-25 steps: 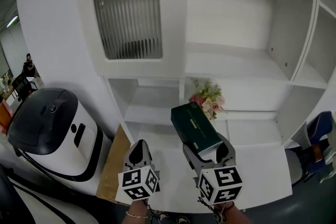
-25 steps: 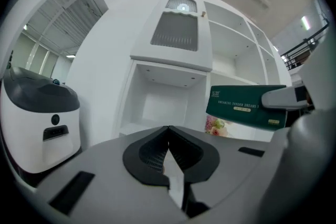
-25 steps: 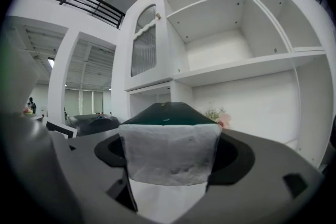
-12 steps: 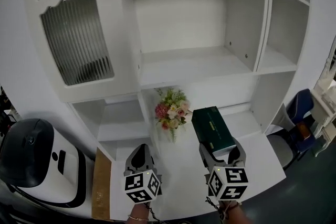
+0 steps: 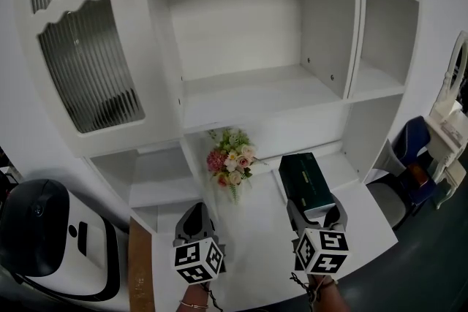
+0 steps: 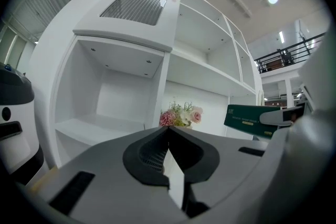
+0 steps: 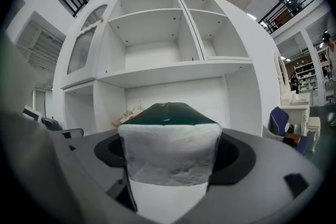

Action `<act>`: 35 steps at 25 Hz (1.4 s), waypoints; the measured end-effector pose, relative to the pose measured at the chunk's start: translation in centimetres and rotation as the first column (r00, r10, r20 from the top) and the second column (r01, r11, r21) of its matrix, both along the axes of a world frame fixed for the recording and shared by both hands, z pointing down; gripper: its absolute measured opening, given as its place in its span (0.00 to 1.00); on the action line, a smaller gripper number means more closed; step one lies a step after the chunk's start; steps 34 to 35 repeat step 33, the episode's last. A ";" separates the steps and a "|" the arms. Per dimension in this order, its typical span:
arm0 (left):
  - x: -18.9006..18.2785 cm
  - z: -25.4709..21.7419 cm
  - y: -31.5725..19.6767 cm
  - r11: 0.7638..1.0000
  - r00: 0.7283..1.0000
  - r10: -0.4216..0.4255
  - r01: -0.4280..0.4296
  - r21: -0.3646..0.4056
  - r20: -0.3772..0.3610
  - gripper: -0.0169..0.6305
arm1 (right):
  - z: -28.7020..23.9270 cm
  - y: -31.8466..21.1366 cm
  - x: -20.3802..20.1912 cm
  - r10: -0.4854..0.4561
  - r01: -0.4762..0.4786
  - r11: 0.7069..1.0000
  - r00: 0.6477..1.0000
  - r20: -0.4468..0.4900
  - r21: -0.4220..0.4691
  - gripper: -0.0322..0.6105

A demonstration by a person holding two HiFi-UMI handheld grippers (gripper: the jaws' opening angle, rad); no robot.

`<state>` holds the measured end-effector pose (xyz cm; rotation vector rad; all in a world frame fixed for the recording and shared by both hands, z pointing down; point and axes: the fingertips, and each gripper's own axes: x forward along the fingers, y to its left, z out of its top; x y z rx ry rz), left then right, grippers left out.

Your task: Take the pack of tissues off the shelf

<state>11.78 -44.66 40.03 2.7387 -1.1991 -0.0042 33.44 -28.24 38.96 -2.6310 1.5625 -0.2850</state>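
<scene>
Left tongs (image 5: 196,212) clenched, empty; right tongs (image 5: 316,207) clamped on the near end of the pack of tissues (image 5: 306,177), held above the surface (image 5: 256,241). Gripped at one end only, its free end could sag and slip out, or clip the flowers (image 5: 230,161) nearby. Shelf (image 5: 256,95) behind, pack already off it.

The pack (image 5: 307,183) sits between the jaws of the right gripper (image 5: 316,208), above the ledge (image 5: 256,241) before the shelves (image 5: 256,95). Left of it, flowers (image 5: 231,161) stand on the ledge, ahead of the left gripper (image 5: 196,214).

High-ceilinged hall with mezzanine railing (image 6: 287,56) and white shelf unit (image 5: 256,95).
</scene>
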 end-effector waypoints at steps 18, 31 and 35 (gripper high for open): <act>0.3 0.3 -1.6 1.000 1.000 0.018 -0.018 0.000 0.007 0.05 | 0.6 -0.7 0.8 0.047 -0.047 0.998 0.999 -0.020 -0.040 0.71; 0.1 0.4 -1.8 1.000 1.000 0.017 -0.017 0.001 0.017 0.05 | 0.4 -0.8 0.9 0.053 -0.054 0.998 0.998 -0.028 -0.042 0.71; 0.1 0.4 -1.8 1.000 1.000 0.017 -0.017 0.001 0.021 0.05 | 0.4 -0.8 0.9 0.053 -0.054 0.998 0.998 -0.027 -0.044 0.71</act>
